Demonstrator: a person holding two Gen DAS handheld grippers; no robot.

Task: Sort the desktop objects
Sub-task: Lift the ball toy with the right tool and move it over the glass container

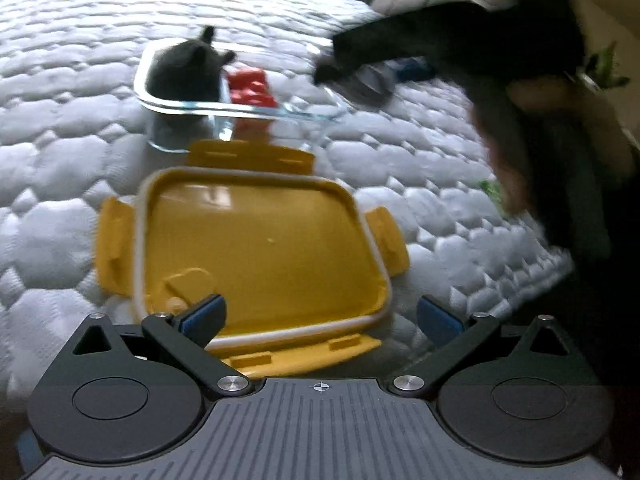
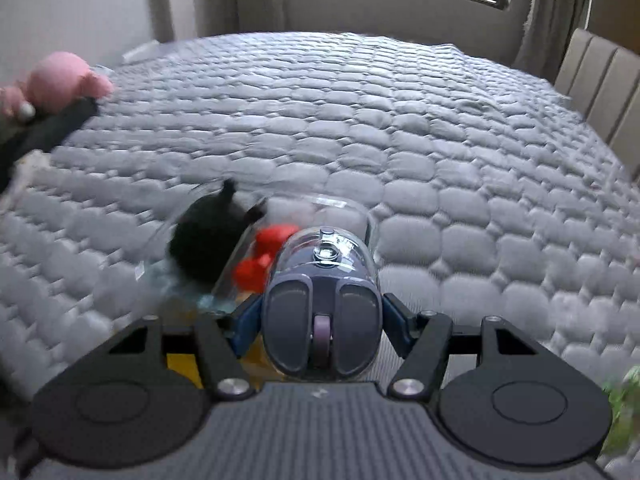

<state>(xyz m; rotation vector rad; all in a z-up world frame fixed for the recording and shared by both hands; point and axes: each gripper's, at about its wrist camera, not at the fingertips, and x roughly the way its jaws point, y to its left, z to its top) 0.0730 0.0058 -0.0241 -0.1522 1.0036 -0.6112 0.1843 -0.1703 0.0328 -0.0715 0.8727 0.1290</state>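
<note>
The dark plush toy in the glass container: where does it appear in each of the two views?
Left wrist view: dark plush toy, upper left of centre, in the left compartment of the glass container.
Right wrist view: it sits left of centre, just beyond the held mouse.
Shared landmark: the red object beside the toy.

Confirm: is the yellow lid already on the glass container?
No. In the left wrist view the yellow lid lies flat on the quilted mattress, in front of the open glass container.
</note>
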